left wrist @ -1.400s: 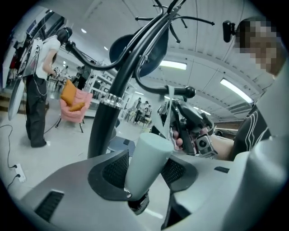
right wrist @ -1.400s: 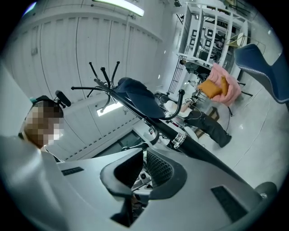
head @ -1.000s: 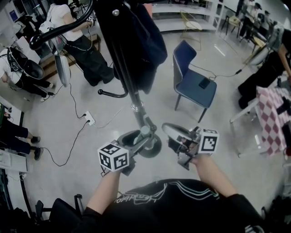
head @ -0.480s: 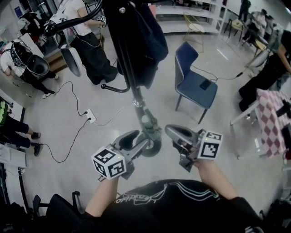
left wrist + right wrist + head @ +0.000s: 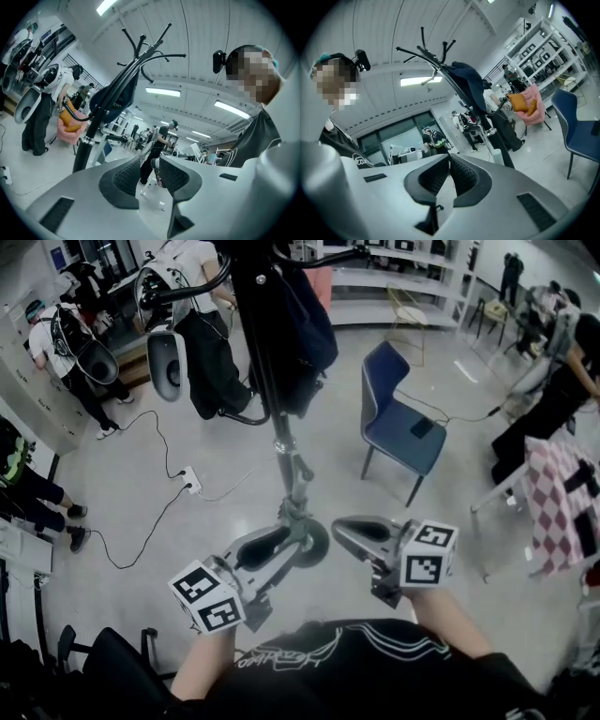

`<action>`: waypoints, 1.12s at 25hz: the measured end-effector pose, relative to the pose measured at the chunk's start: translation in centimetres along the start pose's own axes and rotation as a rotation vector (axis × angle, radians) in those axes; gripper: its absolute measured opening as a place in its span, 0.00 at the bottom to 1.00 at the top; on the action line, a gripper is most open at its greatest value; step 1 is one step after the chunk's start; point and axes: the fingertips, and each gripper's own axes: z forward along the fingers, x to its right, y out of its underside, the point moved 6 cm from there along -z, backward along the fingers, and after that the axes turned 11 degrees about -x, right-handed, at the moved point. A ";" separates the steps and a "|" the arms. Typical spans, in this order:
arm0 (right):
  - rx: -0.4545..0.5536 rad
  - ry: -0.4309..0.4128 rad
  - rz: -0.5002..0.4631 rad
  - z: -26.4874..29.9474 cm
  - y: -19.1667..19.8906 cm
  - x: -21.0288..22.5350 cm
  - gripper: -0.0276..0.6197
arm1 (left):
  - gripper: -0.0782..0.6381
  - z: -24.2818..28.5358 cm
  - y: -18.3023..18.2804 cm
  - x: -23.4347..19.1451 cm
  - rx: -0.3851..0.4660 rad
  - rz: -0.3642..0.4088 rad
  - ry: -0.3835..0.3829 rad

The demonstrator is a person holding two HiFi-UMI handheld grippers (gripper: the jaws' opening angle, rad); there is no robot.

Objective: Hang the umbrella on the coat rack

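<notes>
umbrella (image 5: 305, 329): i took the dark folded bundle high on the coat rack (image 5: 281, 442) to be it. it hung close along the pole from the upper hooks. a curved handle (image 5: 236, 416) stuck out left of the pole at its lower end. judged hung already, so the step in hand was letting go and backing off.

how to do that well (judgement):
- draw both grippers straight back from the rack, not sideways across the pole.
- keep the jaws clear of the fabric and the hooked handle, since a snag could lift the umbrella off its hook.
- watch the bundle while backing off. if it swings or slips, stop and re-seat it before leaving.

pose:
- left gripper (image 5: 286, 542) was held about level, just left of the rack's pole and low against it in the head view, not touching. its jaws were closing, with a gap between the pads and nothing in it.
- right gripper (image 5: 349, 529) was just right of the pole, also near level. jaws clenched pad to pad, nothing held.
- both forearms reached forward from the body, one on each side of the rack.

a blue chair (image 5: 403, 423) stood right of the rack, well apart and not in the way.
</notes>
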 end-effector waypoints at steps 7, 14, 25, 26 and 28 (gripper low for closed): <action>0.005 -0.064 -0.068 -4.0 0.9 -5.3 0.08 | 0.15 -0.5 0.8 6.6 -0.002 0.011 -0.026; 0.038 -0.080 -0.076 -7.4 3.3 -9.1 0.08 | 0.12 -1.0 2.2 12.2 0.001 0.062 -0.057; 0.071 -0.097 -0.178 -14.2 7.3 -14.9 0.06 | 0.12 -1.0 4.6 21.7 0.056 0.093 -0.080; 0.072 -0.099 -0.185 -14.4 7.4 -15.2 0.06 | 0.12 -1.1 4.8 22.2 0.057 0.094 -0.082; 0.075 -0.102 -0.191 -14.7 7.9 -15.8 0.06 | 0.12 -1.1 5.4 23.1 0.059 0.094 -0.084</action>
